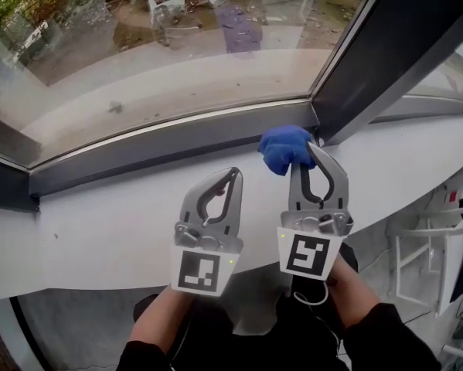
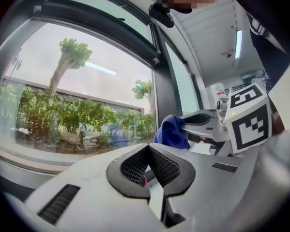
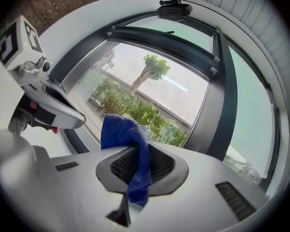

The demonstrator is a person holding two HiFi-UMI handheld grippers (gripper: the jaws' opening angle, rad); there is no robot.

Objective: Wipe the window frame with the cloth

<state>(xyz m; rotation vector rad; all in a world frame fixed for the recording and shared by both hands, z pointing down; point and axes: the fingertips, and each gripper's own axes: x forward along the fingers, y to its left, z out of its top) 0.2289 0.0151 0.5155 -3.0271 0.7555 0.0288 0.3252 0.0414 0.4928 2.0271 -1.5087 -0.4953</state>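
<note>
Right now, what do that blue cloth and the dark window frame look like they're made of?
Blue cloth: soft, fuzzy fabric, probably microfibre or terry; it bunches in limp folds. Window frame: probably painted or coated metal, dark grey, smooth and matte, with straight, crisp edges; plastic can't be ruled out.

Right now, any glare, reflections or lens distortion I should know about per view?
Head view: sharp, even daylight; the glass mirrors the marker cubes and the cloth. Left gripper view: fisheye bows the window frame, black corners, mosaic patch on top. Right gripper view: same fisheye; the cloth is crisp in the right gripper.
</note>
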